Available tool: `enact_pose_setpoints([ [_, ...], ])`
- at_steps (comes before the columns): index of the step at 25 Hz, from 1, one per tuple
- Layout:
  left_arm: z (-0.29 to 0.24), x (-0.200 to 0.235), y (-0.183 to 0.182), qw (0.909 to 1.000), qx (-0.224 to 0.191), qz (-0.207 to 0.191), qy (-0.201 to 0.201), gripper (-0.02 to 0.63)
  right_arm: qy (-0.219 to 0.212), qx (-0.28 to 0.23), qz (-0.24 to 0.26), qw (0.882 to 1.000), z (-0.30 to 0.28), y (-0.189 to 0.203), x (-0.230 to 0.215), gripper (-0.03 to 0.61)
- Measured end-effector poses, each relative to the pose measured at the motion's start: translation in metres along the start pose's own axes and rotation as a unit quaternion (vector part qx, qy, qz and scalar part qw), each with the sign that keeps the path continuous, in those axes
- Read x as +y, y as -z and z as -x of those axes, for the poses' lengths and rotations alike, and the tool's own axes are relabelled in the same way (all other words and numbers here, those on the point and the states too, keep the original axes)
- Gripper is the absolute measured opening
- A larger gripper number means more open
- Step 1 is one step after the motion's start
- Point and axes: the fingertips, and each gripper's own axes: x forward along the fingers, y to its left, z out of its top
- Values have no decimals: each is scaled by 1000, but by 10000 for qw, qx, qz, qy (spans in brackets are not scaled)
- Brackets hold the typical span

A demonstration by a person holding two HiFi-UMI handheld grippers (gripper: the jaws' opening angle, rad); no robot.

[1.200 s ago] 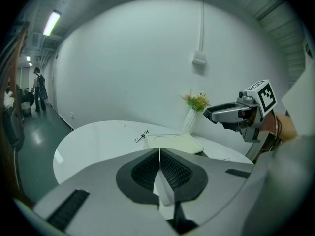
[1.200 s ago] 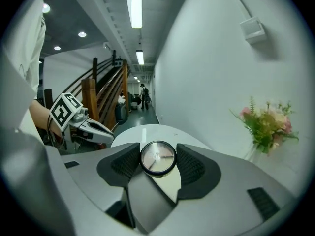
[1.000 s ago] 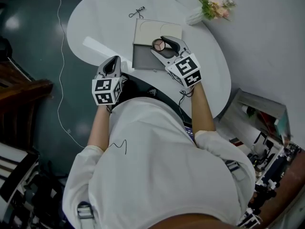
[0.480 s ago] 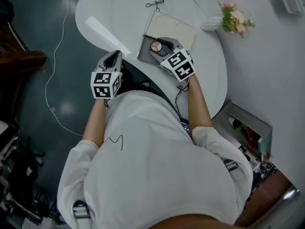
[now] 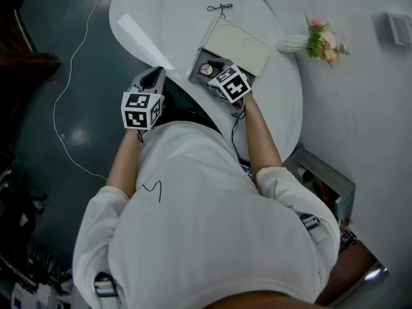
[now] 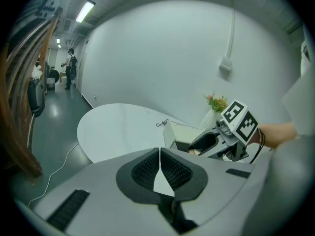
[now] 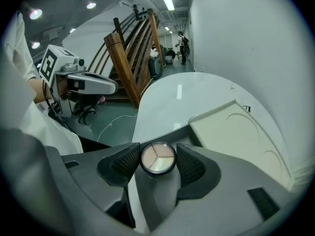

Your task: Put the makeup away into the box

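Right gripper lower with one compact

no legible text or labels anywhere, it seems

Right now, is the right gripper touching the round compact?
Touching: the right gripper view shows the right gripper clamping the round compact between both pads.

Box clearance: open near and left, tight far and right
Your right gripper, clamped on the compact, sits over the box tray; the lid walls its far side. Table left of it is bare, with your left gripper at the near edge. Flowers and wall crowd the right
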Motion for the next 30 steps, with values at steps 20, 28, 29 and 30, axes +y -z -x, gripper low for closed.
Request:
enact_pose_setpoints([
  [20, -3, 9, 0, 9997, 156, -68, 179, 25, 246, 644, -208, 9974, -34, 29, -8, 232],
  [28, -2, 8, 6, 9993, 282, -63, 233, 25, 424, 228, -527, 9974, -24, 20, -17, 259],
  [29, -3, 6, 5, 9992, 297, -86, 258, 25, 461, 204, -536, 9973, -22, 20, -18, 258],
  [30, -5, 4, 4, 9990, 308, -120, 294, 25, 517, 173, -542, 9970, -19, 20, -19, 258],
])
